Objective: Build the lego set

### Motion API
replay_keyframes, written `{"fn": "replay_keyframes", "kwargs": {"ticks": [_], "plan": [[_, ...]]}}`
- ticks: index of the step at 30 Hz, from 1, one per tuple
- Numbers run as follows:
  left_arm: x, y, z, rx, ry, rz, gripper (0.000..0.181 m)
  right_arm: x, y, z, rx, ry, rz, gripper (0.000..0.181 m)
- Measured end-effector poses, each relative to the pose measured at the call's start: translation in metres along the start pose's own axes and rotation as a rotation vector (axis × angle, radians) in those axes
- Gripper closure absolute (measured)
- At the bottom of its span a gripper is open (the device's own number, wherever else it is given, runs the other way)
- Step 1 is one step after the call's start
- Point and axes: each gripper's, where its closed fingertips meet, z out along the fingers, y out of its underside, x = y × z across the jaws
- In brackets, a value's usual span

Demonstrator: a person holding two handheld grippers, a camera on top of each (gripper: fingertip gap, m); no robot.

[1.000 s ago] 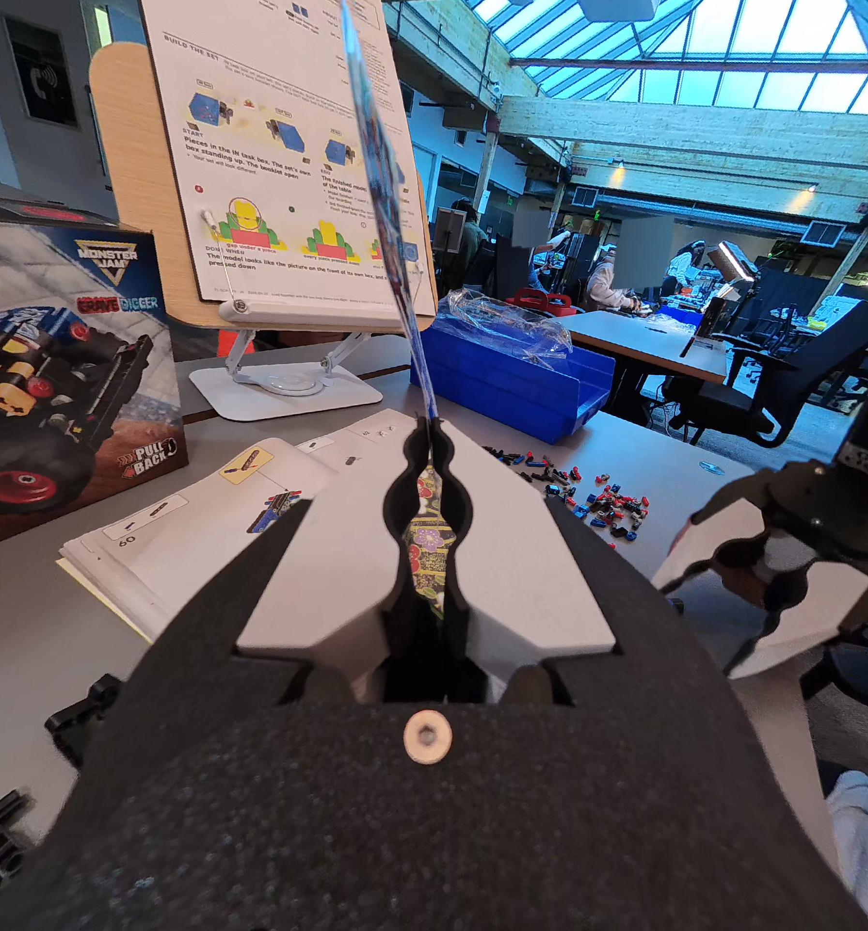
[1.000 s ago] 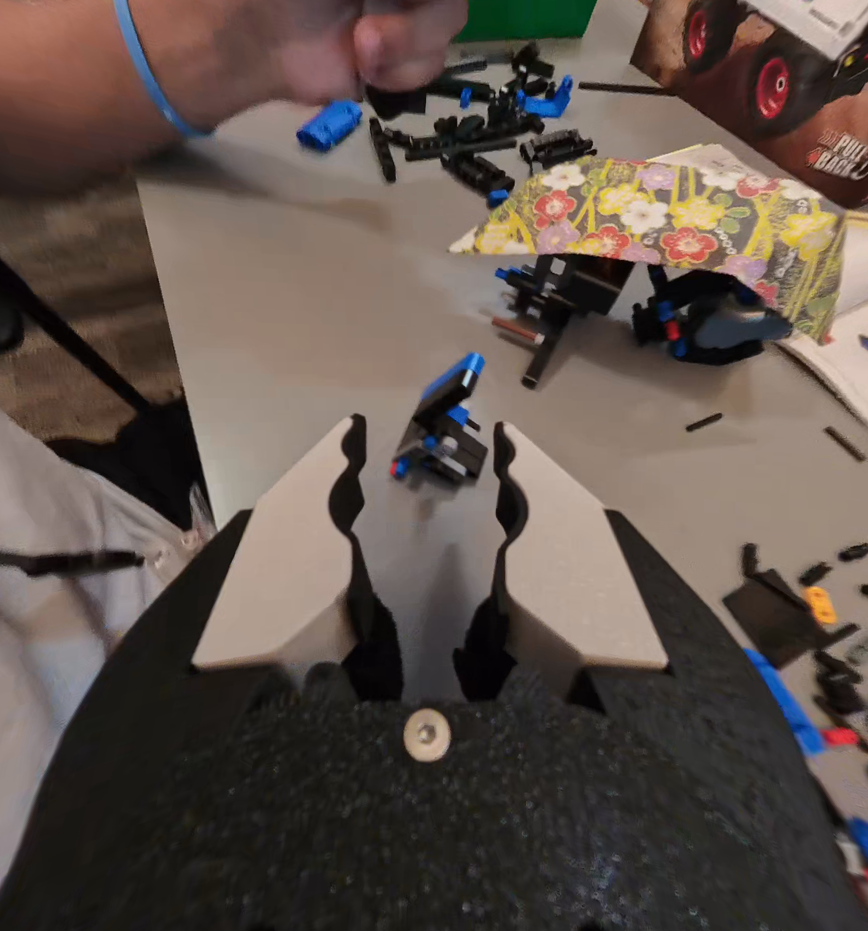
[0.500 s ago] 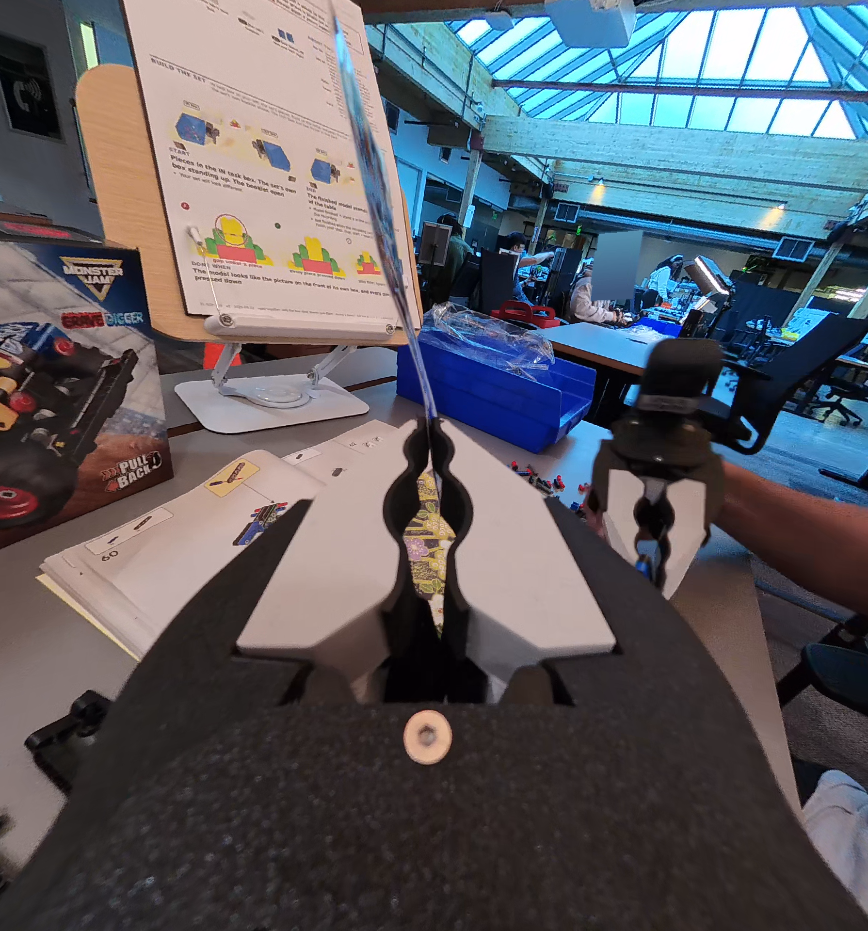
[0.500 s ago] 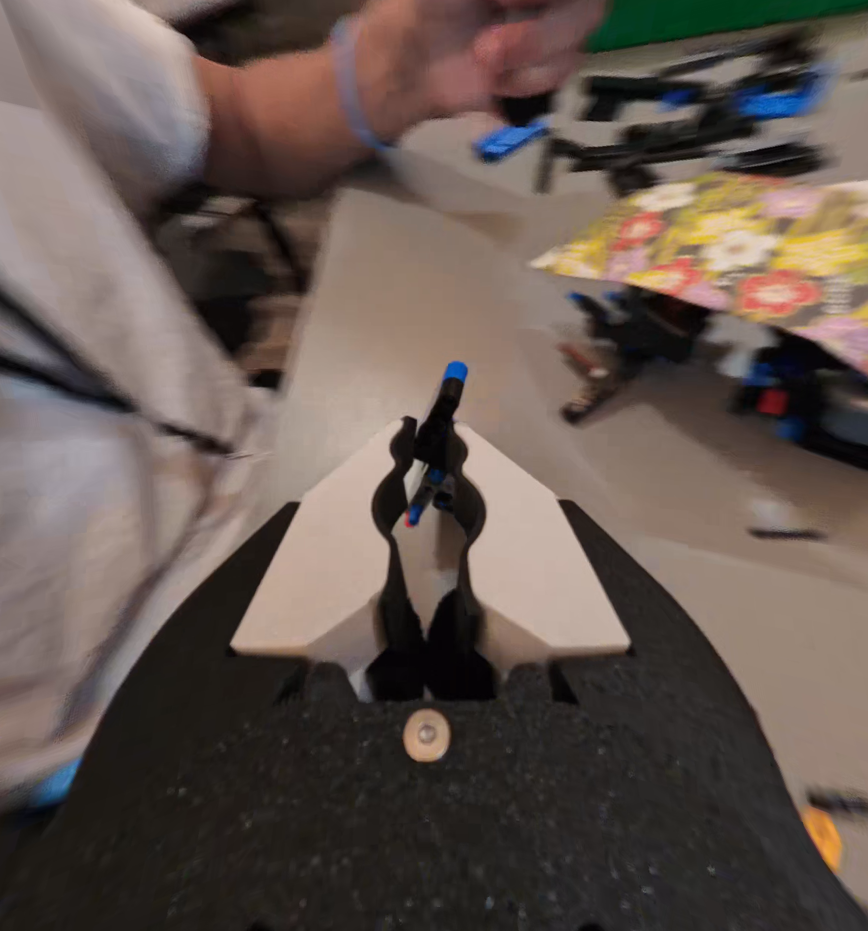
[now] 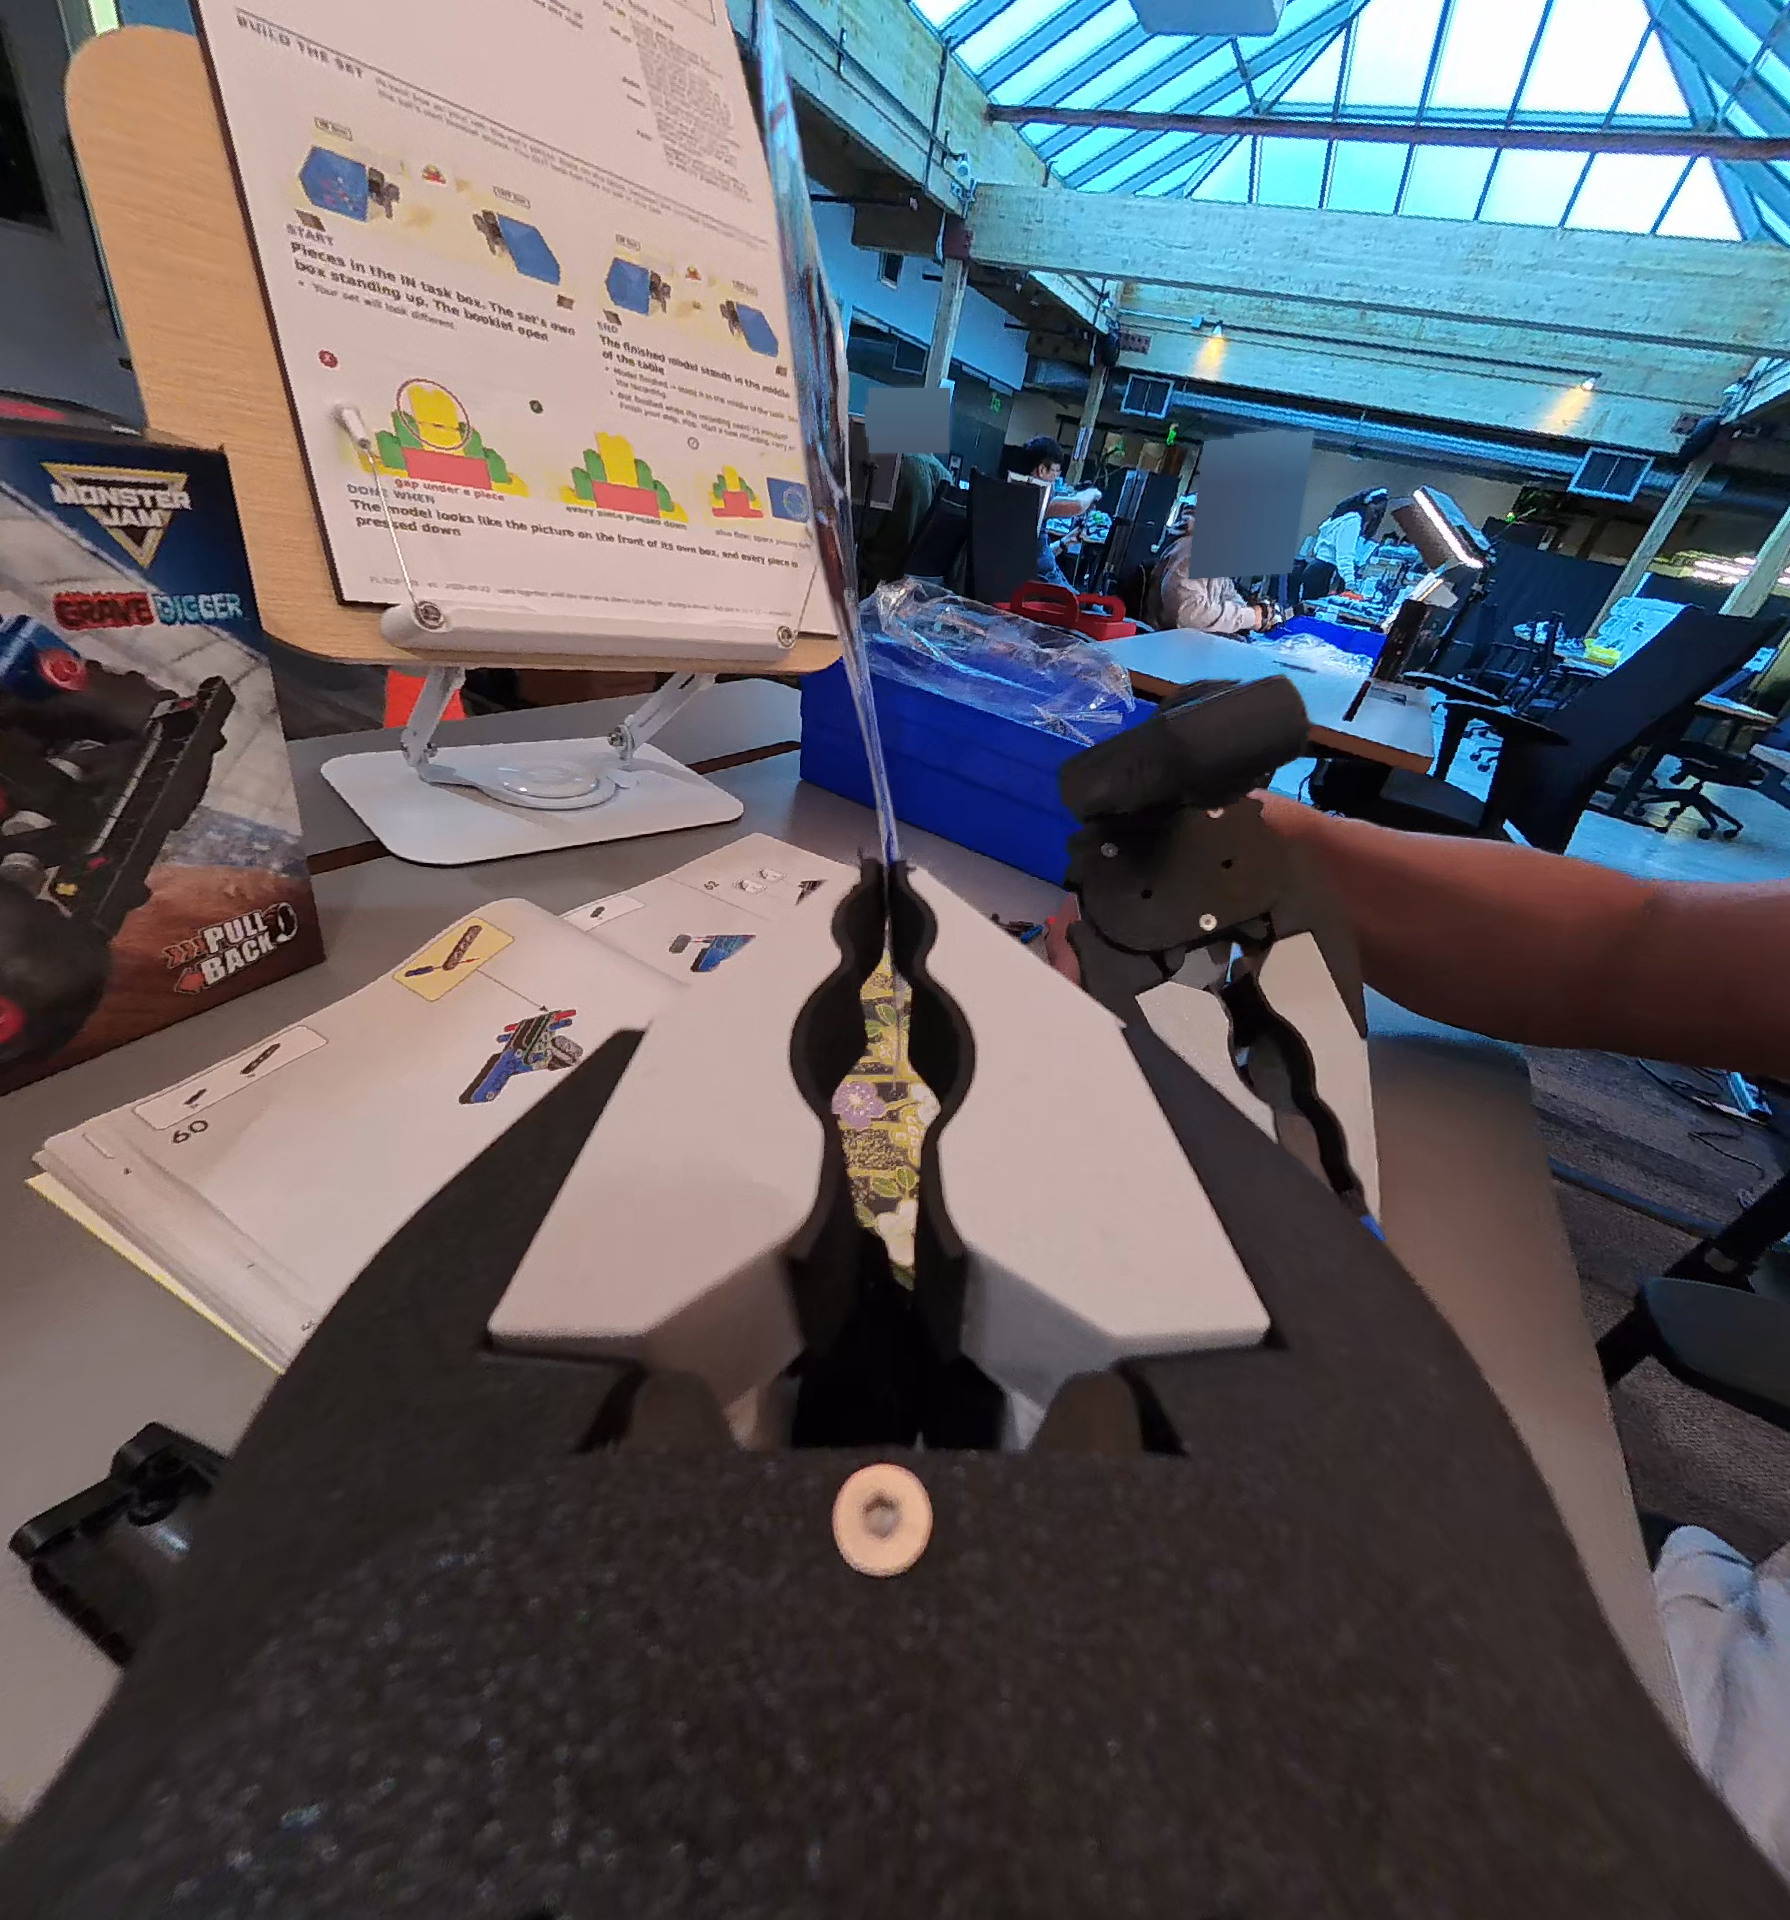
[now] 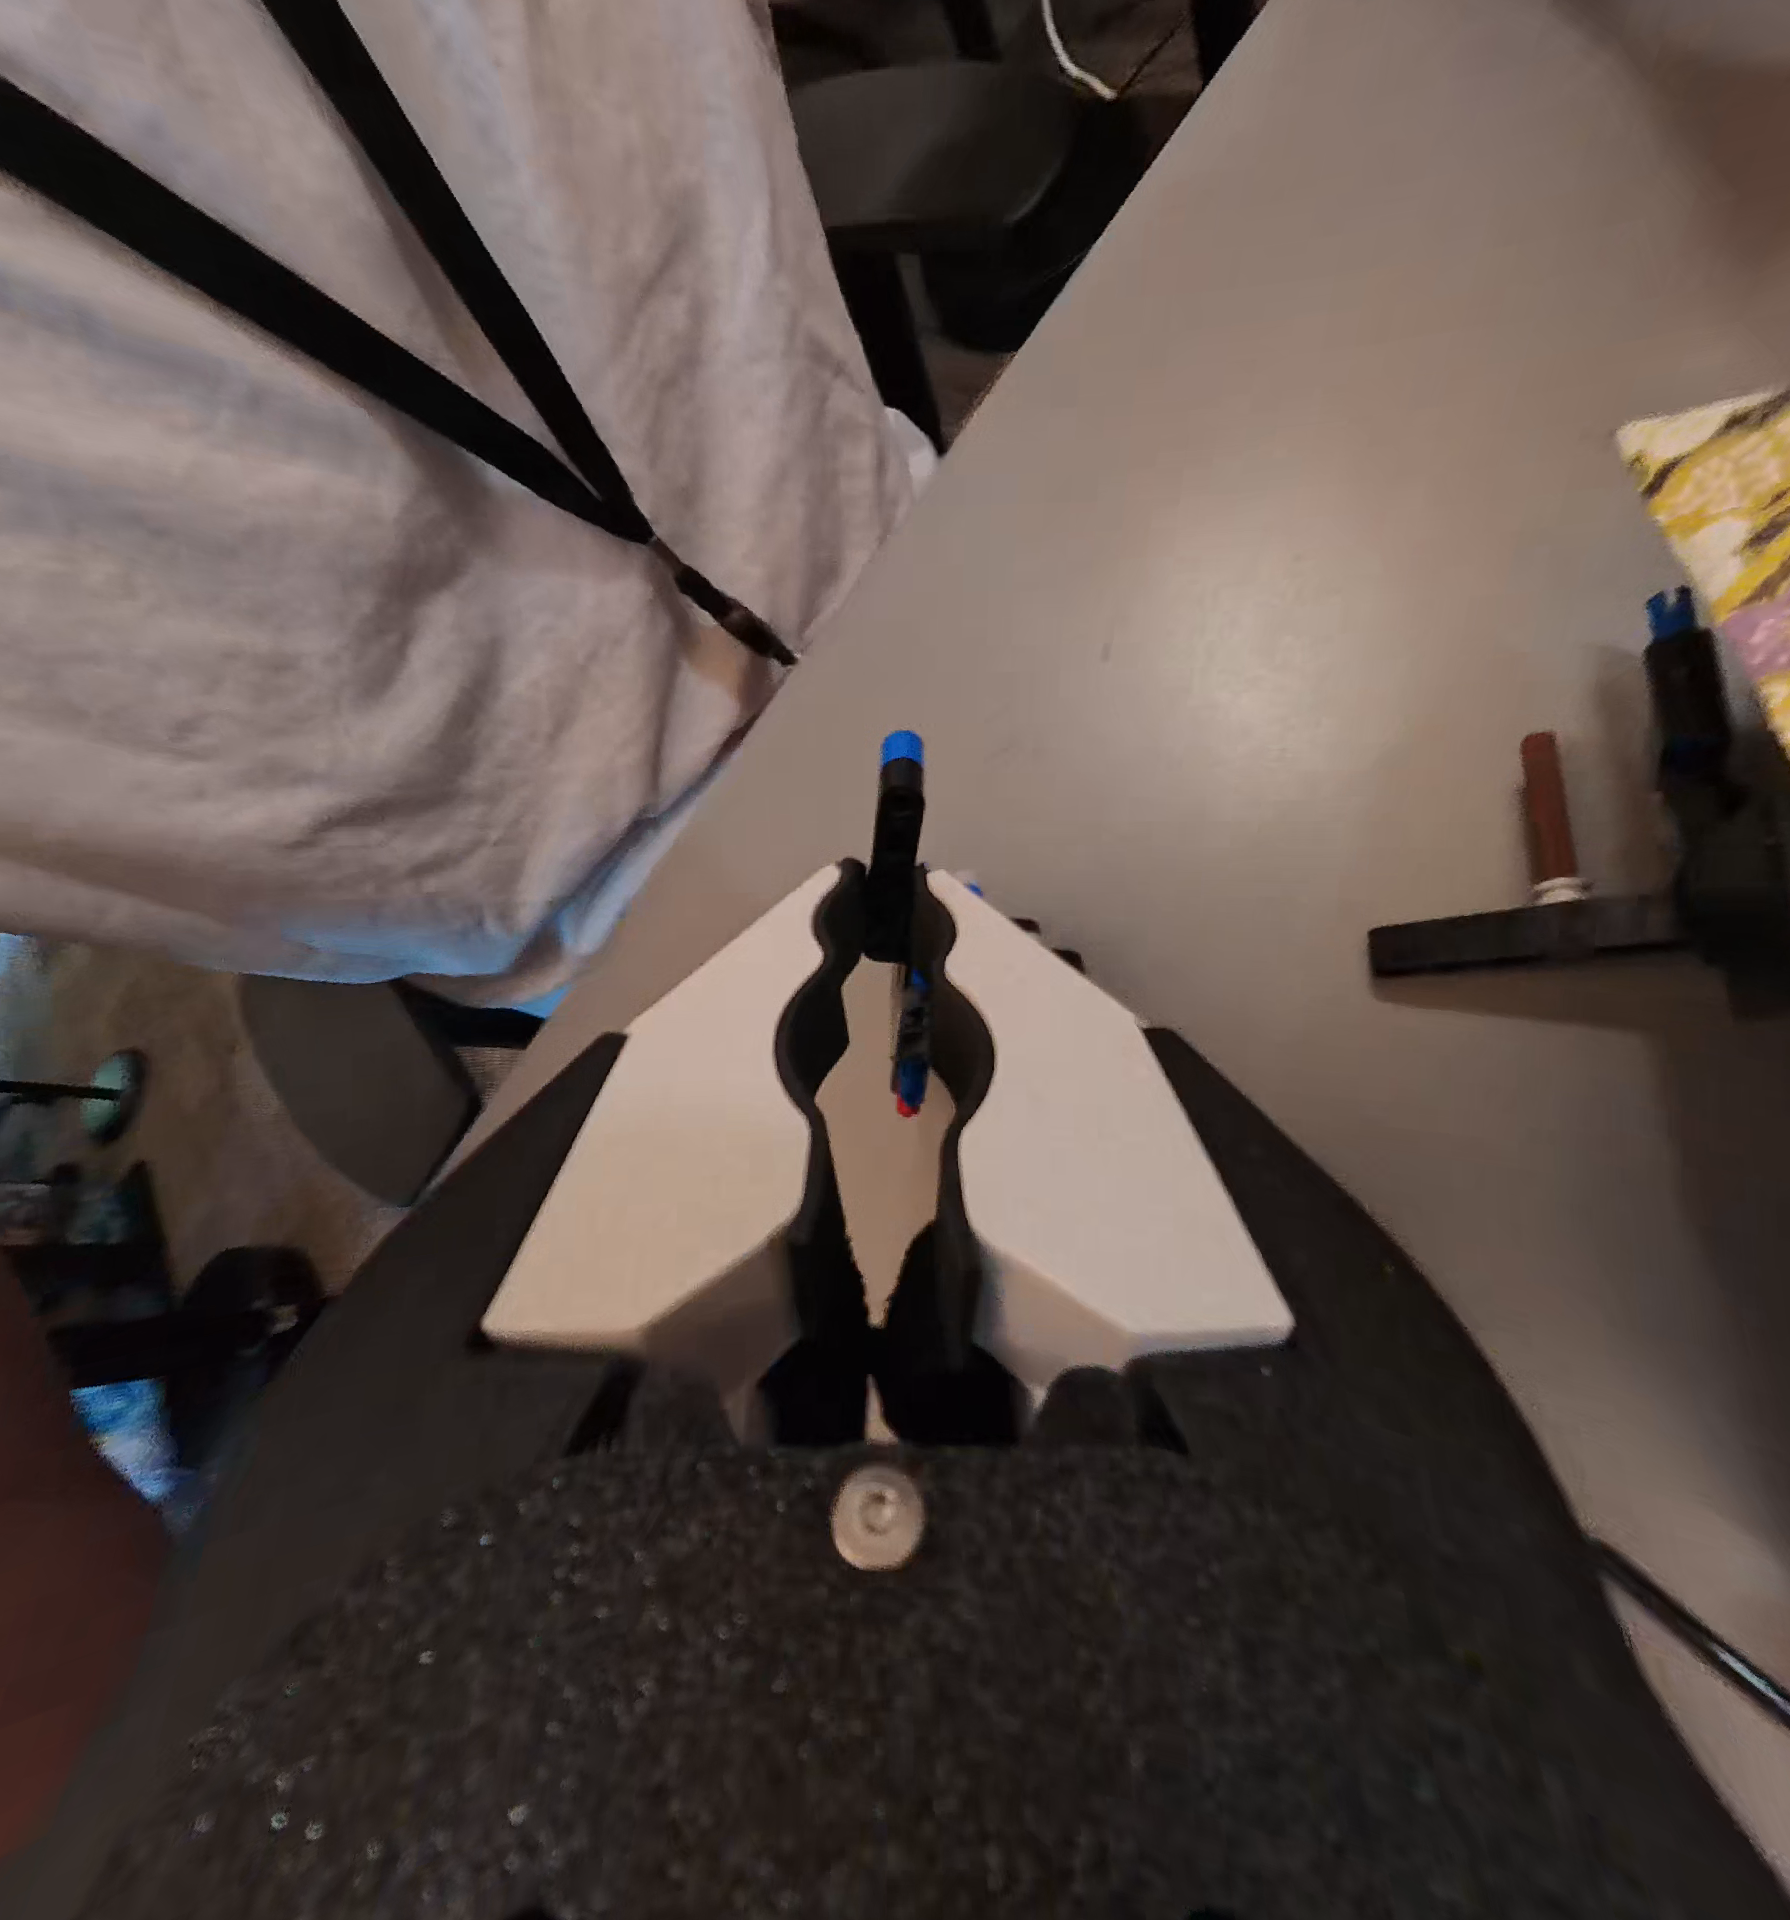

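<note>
My left gripper (image 5: pixel 889 873) is shut on a thin floral-patterned sheet (image 5: pixel 886 1101), which stands edge-on and rises out of the top of the left wrist view. My right gripper (image 6: pixel 889 883) is shut on a small black-and-blue lego sub-assembly (image 6: pixel 899 800) and holds it above the grey table (image 6: pixel 1286 520). The right gripper also shows in the left wrist view (image 5: pixel 1358 1205), pointing down just right of my left fingers. The sheet's corner (image 6: pixel 1764 540) hangs over a black lego assembly (image 6: pixel 1701 831) with a brown axle (image 6: pixel 1543 810).
An open instruction booklet (image 5: pixel 351 1091) lies ahead on the left, with the set's box (image 5: pixel 91 779) behind it. A stand with a printed sheet (image 5: pixel 517 312) and a blue bin (image 5: pixel 953 769) are at the back. A black lego part (image 5: pixel 112 1527) lies near left. The person's white shirt (image 6: pixel 299 468) is close. About 20 centimetres separates my left fingertips from my right.
My right gripper shut on the small black-and-blue sub-assembly, lifted it off the table and swung toward the person's body, ending beside my left gripper. The left gripper kept hold of the floral sheet.
</note>
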Motion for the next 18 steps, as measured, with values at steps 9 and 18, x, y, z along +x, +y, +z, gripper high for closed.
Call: {"fn": "replay_keyframes", "kwargs": {"ticks": [9,18], "plan": [[-0.009,0.002,0.000,0.003,-0.004,-0.037,0.181,0.014,0.003,-0.017,0.074,0.084,0.038,0.156],[-0.013,0.005,0.000,-0.007,0.000,-0.054,0.181,0.018,0.017,-0.128,0.401,0.738,0.137,0.139]]}}
